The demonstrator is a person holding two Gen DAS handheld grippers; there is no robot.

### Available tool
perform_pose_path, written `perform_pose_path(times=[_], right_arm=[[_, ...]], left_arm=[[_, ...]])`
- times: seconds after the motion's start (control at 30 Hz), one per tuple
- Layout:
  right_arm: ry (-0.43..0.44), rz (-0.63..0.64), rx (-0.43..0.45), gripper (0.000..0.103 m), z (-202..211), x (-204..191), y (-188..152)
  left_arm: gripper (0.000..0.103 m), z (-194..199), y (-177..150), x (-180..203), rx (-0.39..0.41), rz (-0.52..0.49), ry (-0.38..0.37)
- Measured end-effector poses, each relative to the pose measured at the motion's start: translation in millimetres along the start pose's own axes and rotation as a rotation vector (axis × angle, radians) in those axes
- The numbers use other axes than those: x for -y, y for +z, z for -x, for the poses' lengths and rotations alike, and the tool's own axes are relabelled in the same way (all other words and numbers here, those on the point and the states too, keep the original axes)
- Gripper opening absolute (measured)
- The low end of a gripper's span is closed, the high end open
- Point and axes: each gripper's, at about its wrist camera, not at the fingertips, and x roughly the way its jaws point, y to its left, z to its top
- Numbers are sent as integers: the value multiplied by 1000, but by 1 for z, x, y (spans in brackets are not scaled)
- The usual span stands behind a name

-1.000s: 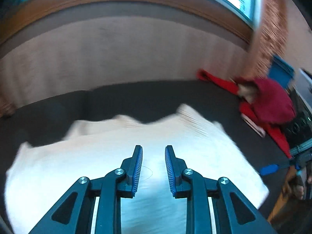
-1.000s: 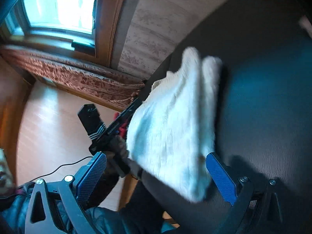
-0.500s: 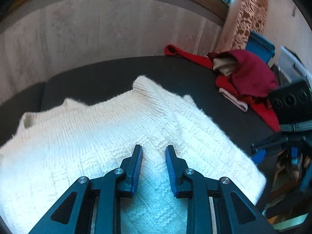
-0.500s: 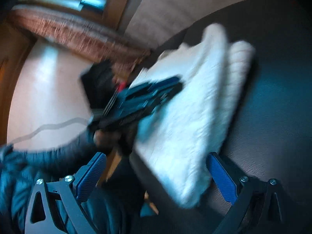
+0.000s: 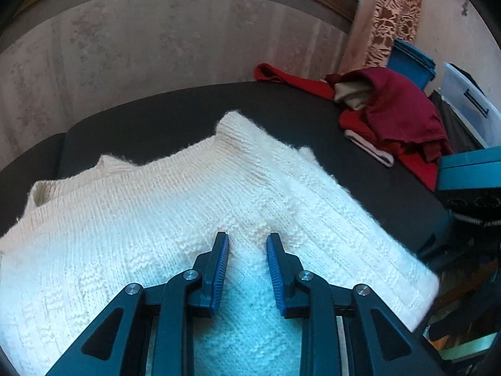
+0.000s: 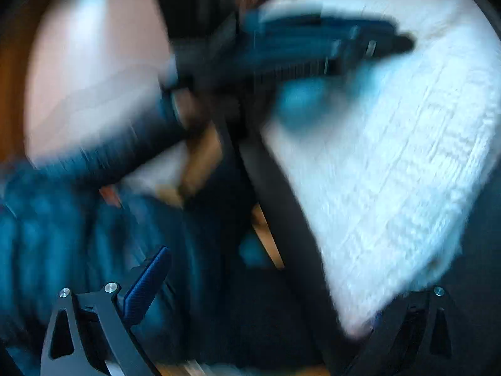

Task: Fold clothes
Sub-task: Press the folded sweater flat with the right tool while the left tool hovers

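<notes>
A white knitted sweater [image 5: 194, 206] lies folded on the dark table [image 5: 162, 119]. My left gripper [image 5: 247, 244] hovers just above the sweater's middle, its jaws narrowly apart with nothing between them. In the blurred right wrist view the sweater [image 6: 391, 163] fills the right side, and the left gripper [image 6: 328, 47] shows over it. My right gripper [image 6: 269, 285] is wide open at the sweater's near corner; the cloth covers its right finger.
A heap of red clothes [image 5: 394, 116] lies at the table's far right. Blue and clear storage bins [image 5: 413, 62] stand beyond it by a patterned curtain [image 5: 394, 9]. A wall runs behind the table. The person's dark blue jacket [image 6: 78, 219] is at the table's edge.
My left gripper has lowered and come closer to the sweater, its jaw gap unchanged. My right gripper has swung in towards the sweater's corner, staying wide open.
</notes>
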Motion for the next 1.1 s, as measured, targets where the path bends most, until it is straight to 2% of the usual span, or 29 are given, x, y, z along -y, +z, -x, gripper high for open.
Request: perform_pose_path(times=[0.1,0.2,0.3,0.4,0.5,0.6,0.73,0.8,0.9,0.97,1.03,1.1], right_arm=[[-31,-51,-34,103,11,6,-6],[-83,-109,81,103,38,12,-15],[-131,-209,238,103,68,22,-38],[-236,-286,341,103,94,23,-58],[-342,-294,439,103,120,12,-55],[-411,-168,561,103,134,-11,-24],[-499,4,621,103,113,-26,49],[-515,9,608,103,94,-23,83],[-629,5,550,103,51,-18,134],[-695,9,531,103,34,-8,148],[-713,14,533,103,21,3,152],[-731,20,536,103,8,14,155]], left_arm=[[26,-5,1,12,6,10,5],[26,-9,4,20,14,31,20],[26,-9,4,21,22,40,16],[26,-5,3,15,36,63,-13],[26,5,4,5,31,123,-54],[26,30,2,-10,33,209,-100],[26,96,-28,-45,111,283,-61],[26,134,-52,-70,149,332,-12],[26,188,-100,-116,176,433,140],[26,219,-136,-147,179,515,212],[26,238,-164,-168,175,573,244],[26,249,-190,-184,160,624,229]])
